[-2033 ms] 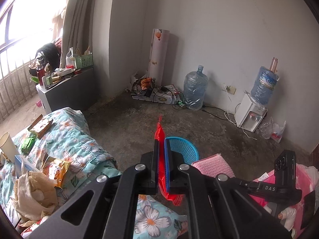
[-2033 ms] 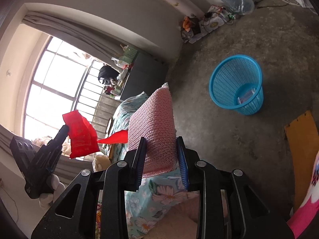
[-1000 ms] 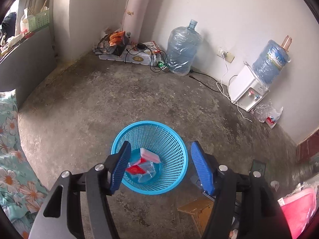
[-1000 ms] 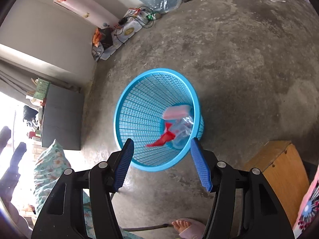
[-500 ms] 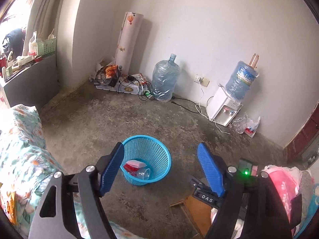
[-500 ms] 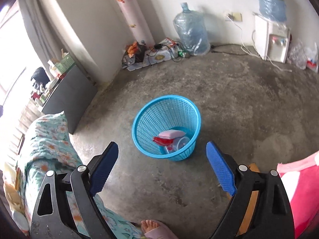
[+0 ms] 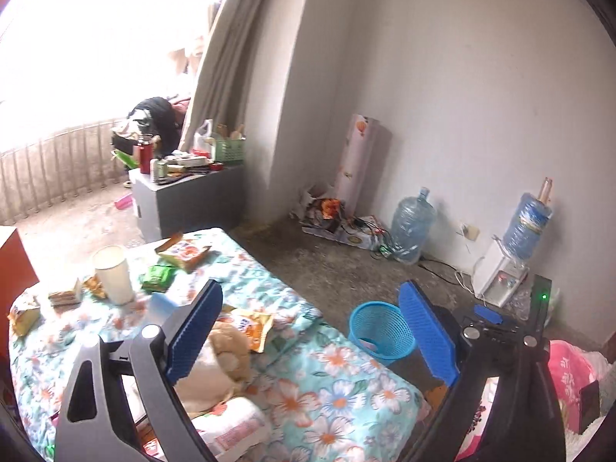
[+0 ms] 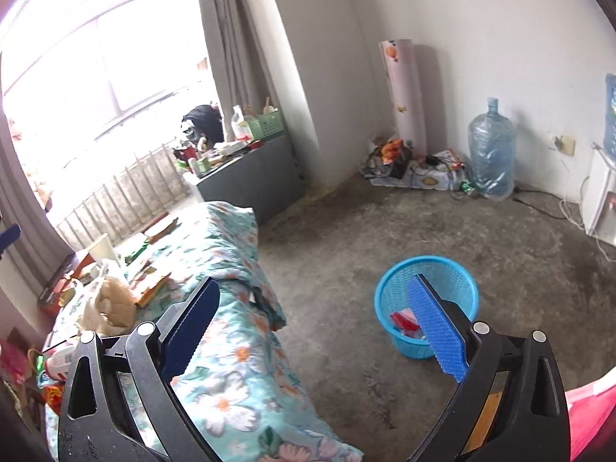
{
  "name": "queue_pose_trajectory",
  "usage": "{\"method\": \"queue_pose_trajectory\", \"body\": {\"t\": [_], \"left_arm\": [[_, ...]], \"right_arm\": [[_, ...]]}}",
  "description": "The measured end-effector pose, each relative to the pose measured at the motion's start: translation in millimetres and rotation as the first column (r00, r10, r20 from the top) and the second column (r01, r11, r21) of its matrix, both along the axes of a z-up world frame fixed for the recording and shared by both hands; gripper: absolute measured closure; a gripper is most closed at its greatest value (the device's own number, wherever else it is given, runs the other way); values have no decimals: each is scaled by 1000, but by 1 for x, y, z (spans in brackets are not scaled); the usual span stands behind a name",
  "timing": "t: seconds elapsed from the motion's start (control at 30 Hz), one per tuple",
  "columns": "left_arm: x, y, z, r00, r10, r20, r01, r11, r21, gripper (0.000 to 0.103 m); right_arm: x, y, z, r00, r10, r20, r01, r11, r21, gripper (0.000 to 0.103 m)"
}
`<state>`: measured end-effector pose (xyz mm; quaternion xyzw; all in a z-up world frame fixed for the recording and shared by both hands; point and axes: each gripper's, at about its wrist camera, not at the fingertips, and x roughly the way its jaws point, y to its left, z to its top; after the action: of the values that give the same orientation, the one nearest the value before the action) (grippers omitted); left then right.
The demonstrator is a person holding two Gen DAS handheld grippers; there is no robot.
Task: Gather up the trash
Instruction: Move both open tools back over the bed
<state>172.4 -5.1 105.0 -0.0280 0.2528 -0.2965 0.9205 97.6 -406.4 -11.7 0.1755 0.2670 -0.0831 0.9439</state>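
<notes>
Bare grey concrete floor (image 8: 404, 238) runs back to a white wall, with a bed under a floral quilt (image 7: 308, 396) filling the near side and a bright window behind a grey curtain (image 7: 231, 50).

Seen from the left wrist, the left gripper (image 7: 312, 331) has its blue-padded jaws spread wide, having just been opening, with nothing pinched between them. Between the jaws, on the quilt, lie an orange snack wrapper (image 7: 252, 327) and a crumpled beige plastic bag (image 7: 219, 362) just inside the left jaw. Beyond the left jaw's tip stand a white paper cup (image 7: 113, 275), green sachets (image 7: 156, 277) and an orange packet (image 7: 184, 251). A blue mesh waste basket (image 7: 381, 331) stands on the floor just inside the right jaw, beyond the bed's edge. The right gripper's body shows past that right jaw, with a green light lit.

From the right wrist, the right gripper (image 8: 315, 327) is likewise wide apart and has just been opening, holding nothing. The basket (image 8: 427, 300) sits partly behind the right jaw's pad, with red and pink trash (image 8: 404, 321) visible in its bottom. The quilt (image 8: 231, 365) lies between and under the jaws toward the left jaw, and the remaining wrappers and bag lie beyond the left jaw.

A water bottle (image 8: 491, 150) stands by the far wall.
</notes>
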Motion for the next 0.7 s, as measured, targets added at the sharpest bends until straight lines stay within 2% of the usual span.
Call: {"method": "queue_pose_trajectory", "body": {"t": [0.17,0.37,0.5,0.63,0.7], "left_arm": [[-16,78,-10,992,127,-8,-128,991,-41,12],[-17,117,-36,984,163,-70,-168,983,-76,12],[-8,118,-50,987,133,-89,-139,988,-63,12],[5,95,-63,990,96,-106,-100,995,-29,14],[12,78,-69,989,106,-99,-105,994,11,18]], "right_arm": [[23,31,19,983,184,20,-185,976,113,9],[55,70,13,939,345,17,-330,882,335,10],[84,92,-2,913,408,-12,-359,815,455,11],[115,111,-17,895,441,-58,-352,782,514,16],[129,116,-26,889,451,-80,-341,768,542,19]]}}
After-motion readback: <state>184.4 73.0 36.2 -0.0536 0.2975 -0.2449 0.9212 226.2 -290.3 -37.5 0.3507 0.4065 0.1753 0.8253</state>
